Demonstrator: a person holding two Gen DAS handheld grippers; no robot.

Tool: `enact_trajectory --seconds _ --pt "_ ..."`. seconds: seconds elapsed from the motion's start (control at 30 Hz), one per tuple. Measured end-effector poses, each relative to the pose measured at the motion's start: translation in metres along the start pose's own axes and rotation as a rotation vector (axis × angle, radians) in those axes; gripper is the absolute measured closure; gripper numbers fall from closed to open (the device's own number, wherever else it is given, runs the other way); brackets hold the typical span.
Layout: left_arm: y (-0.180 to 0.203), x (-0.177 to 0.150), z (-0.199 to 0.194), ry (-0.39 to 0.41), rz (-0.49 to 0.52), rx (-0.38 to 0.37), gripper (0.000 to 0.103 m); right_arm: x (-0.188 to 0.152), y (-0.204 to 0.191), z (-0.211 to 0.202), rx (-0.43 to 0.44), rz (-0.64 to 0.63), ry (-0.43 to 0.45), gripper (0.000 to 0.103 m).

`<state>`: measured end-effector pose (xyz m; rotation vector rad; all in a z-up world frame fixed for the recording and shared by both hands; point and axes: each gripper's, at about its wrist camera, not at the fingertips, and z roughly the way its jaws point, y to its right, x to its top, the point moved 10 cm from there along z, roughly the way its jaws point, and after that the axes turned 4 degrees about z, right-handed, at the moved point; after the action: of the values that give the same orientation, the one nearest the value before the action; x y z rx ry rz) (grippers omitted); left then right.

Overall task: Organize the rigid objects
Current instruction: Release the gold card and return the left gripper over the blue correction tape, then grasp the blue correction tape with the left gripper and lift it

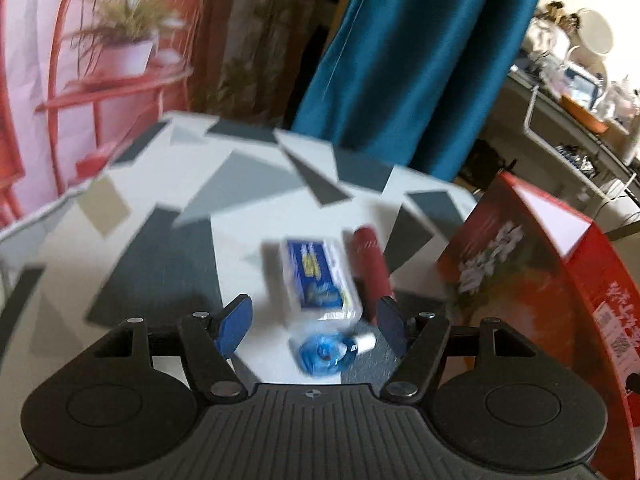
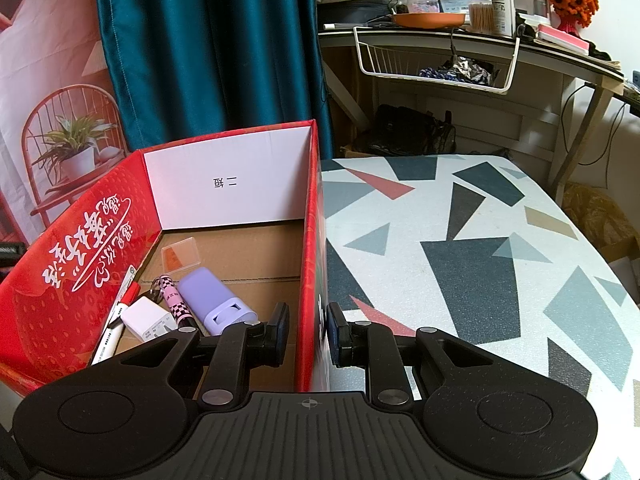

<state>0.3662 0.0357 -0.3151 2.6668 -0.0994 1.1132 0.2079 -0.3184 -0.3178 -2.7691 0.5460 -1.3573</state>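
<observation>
Left gripper [image 1: 314, 328] hovers wide open — blue box [image 1: 316, 280] dead ahead on the surface, long axis pointing away. Right gripper [image 2: 308, 330] pinches the red carton's wall [image 2: 310, 264].

Left hand-held gripper [image 1: 314, 326] gapes over blue box [image 1: 316, 280] (blurred), red box [image 1: 532, 264] beside.

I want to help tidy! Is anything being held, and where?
The right hand-held gripper pinches the red box by its side wall. The left hand-held gripper holds nothing.
</observation>
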Motion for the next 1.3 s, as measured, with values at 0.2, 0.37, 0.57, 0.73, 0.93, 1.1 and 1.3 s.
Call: enact_trajectory --seconds 0.2,0.37,0.57,0.73,0.93,1.1,1.3 --pt "0.0 -0.019 0.02 -0.048 -0.086 0.103 0.019 0.0 0.0 0.0 0.0 -0.001 0.0 0.083" --pt "0.006 -0.021 0.028 -0.045 -0.084 0.175 0.009 0.0 0.0 0.0 0.0 0.0 0.0 0.083" --pt "0.012 -0.023 0.037 -0.055 -0.012 0.246 0.008 0.0 0.0 0.0 0.0 0.0 0.001 0.083" --pt "0.015 -0.023 0.041 -0.058 0.014 0.278 0.008 0.0 0.0 0.0 0.0 0.0 0.001 0.083" --pt "0.019 -0.026 0.04 -0.061 0.068 0.316 0.012 0.0 0.0 0.0 0.0 0.0 0.0 0.083" --pt "0.02 -0.026 0.033 -0.035 0.103 0.309 0.033 0.0 0.0 0.0 0.0 0.001 0.001 0.083" --pt "0.024 -0.034 0.021 -0.028 0.122 0.238 0.043 0.0 0.0 0.0 0.001 0.0 0.0 0.083"
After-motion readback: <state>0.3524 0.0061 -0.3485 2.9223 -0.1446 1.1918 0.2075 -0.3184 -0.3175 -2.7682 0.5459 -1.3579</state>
